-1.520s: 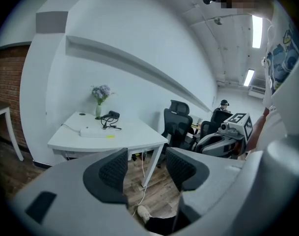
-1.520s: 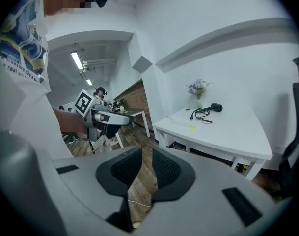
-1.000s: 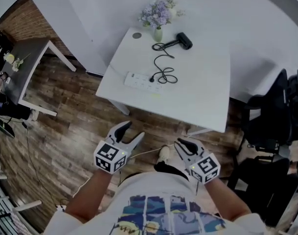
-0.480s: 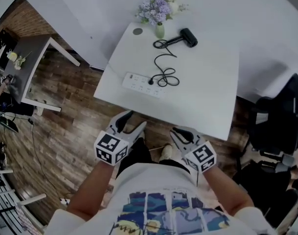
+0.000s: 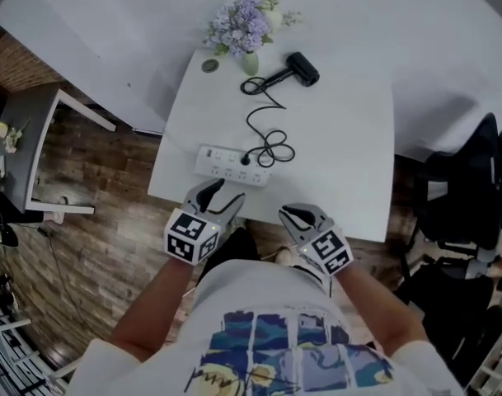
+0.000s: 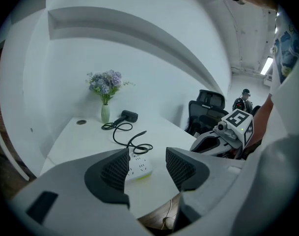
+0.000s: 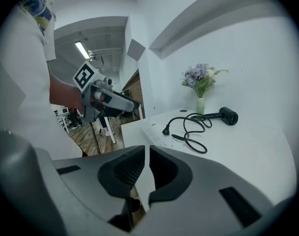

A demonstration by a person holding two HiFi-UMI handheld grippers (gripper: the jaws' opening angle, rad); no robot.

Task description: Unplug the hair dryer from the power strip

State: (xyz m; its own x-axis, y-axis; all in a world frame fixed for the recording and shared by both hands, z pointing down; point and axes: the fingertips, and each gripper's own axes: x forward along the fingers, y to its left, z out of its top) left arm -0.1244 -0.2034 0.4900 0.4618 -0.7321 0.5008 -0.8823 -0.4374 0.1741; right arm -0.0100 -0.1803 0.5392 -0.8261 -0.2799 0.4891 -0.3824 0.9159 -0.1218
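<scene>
A white power strip [image 5: 229, 163] lies near the front edge of the white table [image 5: 349, 155], with a black plug [image 5: 245, 160] in it. From the plug a black cord [image 5: 265, 130] coils back to the black hair dryer [image 5: 297, 68] at the far end. My left gripper [image 5: 222, 196] hangs open just short of the strip, nothing between its fingers; the strip [image 6: 139, 167] shows in the gap of the left gripper [image 6: 147, 164]. My right gripper [image 5: 292, 215] is shut and empty at the table's front edge. The right gripper [image 7: 147, 167] looks towards the strip [image 7: 159, 134] and dryer [image 7: 228, 116].
A small vase of purple flowers [image 5: 245, 25] and a round dark disc [image 5: 210, 66] stand at the table's far left. A black office chair [image 5: 465, 196] is to the right. A grey side table [image 5: 32, 130] stands on the wood floor at left.
Both grippers have come forward from over the floor to the table's front edge. The table and strip now sit closer below me. Nothing on the table has moved.
</scene>
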